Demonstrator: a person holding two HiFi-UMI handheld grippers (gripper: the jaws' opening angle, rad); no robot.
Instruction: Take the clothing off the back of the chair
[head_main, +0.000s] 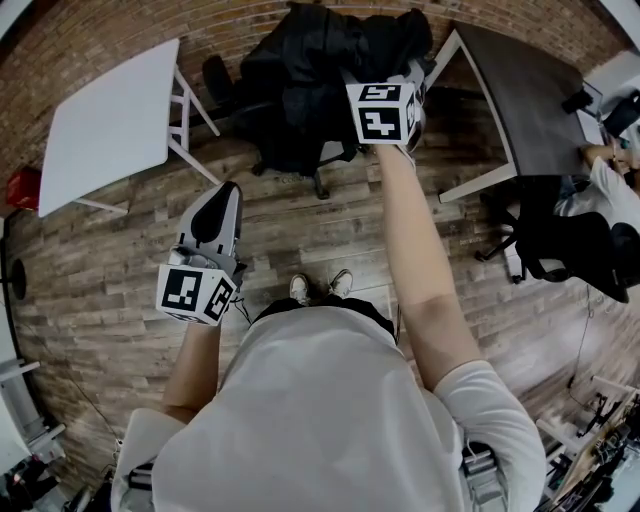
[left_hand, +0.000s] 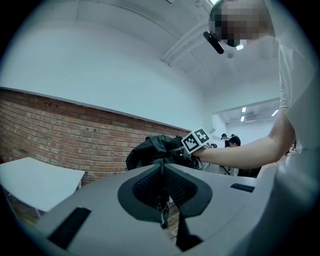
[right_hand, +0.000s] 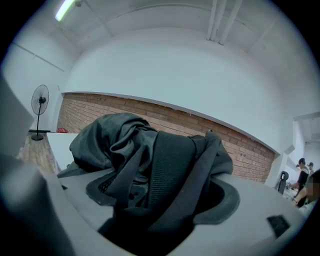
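Black clothing (head_main: 320, 75) lies heaped over the back of a wheeled office chair (head_main: 318, 180) by the brick wall. My right gripper (head_main: 405, 82), at the end of an outstretched arm, reaches into the clothing's right side. In the right gripper view its jaws (right_hand: 160, 170) stand wide, and a ribbed black fold of the clothing (right_hand: 170, 165) fills the gap between them; I see no pad pressing on it. My left gripper (head_main: 224, 195) hangs lower and nearer to me over the wooden floor, apart from the chair. It (left_hand: 161, 167) is shut with nothing in it.
A white table (head_main: 110, 125) stands left of the chair and a dark desk (head_main: 520, 100) right of it. Further right, a second chair (head_main: 570, 245) carries dark cloth, and a seated person (head_main: 610, 185) is beside it. A standing fan (right_hand: 40, 102) is at the far left.
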